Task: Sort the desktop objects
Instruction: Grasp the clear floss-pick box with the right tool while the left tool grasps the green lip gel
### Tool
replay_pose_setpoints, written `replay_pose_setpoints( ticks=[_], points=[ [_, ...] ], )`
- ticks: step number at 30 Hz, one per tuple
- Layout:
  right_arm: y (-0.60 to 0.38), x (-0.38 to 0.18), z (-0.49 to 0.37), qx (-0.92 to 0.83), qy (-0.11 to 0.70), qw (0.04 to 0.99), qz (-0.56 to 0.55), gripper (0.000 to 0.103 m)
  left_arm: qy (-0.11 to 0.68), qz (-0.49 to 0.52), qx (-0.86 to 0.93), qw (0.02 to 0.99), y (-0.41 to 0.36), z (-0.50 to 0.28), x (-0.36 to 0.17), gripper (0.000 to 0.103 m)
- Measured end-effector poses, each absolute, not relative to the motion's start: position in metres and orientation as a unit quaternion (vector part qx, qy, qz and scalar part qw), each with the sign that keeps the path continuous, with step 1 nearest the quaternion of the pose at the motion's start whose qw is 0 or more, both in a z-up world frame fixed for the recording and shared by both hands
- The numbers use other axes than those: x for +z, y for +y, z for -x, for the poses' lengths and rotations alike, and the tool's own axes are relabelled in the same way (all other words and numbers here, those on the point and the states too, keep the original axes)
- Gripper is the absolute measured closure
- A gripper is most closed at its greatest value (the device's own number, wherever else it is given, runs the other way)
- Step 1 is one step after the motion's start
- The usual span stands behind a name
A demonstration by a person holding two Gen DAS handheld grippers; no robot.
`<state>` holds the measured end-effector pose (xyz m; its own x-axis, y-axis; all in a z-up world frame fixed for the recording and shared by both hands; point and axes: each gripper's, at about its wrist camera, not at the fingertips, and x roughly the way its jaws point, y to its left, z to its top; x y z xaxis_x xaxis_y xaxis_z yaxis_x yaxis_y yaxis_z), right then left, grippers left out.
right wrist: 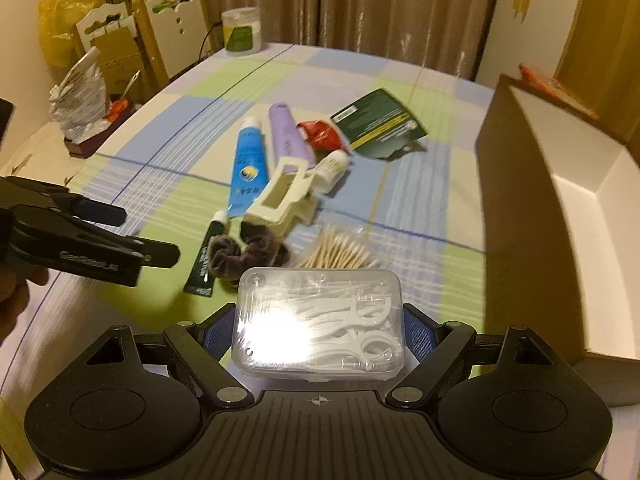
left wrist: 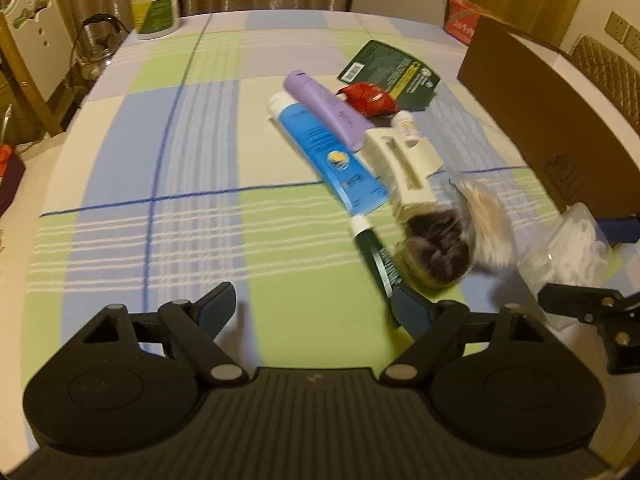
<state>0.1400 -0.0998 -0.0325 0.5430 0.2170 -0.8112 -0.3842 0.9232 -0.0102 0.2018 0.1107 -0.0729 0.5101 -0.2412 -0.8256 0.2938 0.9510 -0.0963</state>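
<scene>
My right gripper [right wrist: 320, 332] is shut on a clear plastic box of white floss picks [right wrist: 320, 320], held above the checked tablecloth. The same box [left wrist: 572, 248] shows at the right edge of the left wrist view. My left gripper [left wrist: 316, 312] stands open over the cloth with nothing between its fingers; its right finger [left wrist: 412, 312] is beside the end of a dark green tube [left wrist: 378, 258]. Ahead lie a dark scrunchie [left wrist: 438, 248], a bag of cotton swabs [right wrist: 340, 250], a cream hair claw [left wrist: 404, 168], a blue tube [left wrist: 324, 148] and a purple tube [left wrist: 324, 106].
An open cardboard box [right wrist: 560, 200] stands on the right of the table. A small white bottle [right wrist: 332, 166], a red packet [right wrist: 320, 132] and a green card [right wrist: 376, 122] lie behind the pile. A white jar [left wrist: 154, 6] sits at the far left corner, with chairs [right wrist: 172, 28] beyond.
</scene>
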Motion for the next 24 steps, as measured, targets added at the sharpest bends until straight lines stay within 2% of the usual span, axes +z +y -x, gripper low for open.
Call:
replay_pose_setpoints(
  ticks=[2, 8, 9, 15, 22, 24],
  points=[
    [-0.103, -0.027, -0.139, 0.168, 0.440, 0.877, 0.095, 0.019, 0.468, -0.025, -0.160, 0.869, 0.105, -0.207, -0.074, 0.021],
    [-0.110, -0.013, -0.141, 0.160, 0.426, 0.885, 0.095, 0.019, 0.471, -0.014, -0.163, 0.867, 0.093, -0.224, -0.080, 0.051],
    [-0.111, -0.011, -0.141, 0.159, 0.424, 0.887, 0.094, 0.019, 0.473, -0.013, -0.162, 0.866, 0.092, -0.226, -0.082, 0.060],
    [-0.116, -0.005, -0.144, 0.154, 0.415, 0.892, 0.093, 0.019, 0.480, -0.013, -0.174, 0.860, 0.080, -0.234, -0.086, 0.075],
    [-0.121, -0.002, -0.147, 0.153, 0.409, 0.895, 0.093, 0.019, 0.483, -0.056, -0.171, 0.857, 0.067, -0.229, -0.088, 0.075],
    [-0.122, -0.001, -0.147, 0.155, 0.408, 0.895, 0.091, 0.019, 0.482, -0.070, -0.170, 0.856, 0.066, -0.227, -0.088, 0.081]
  ],
)
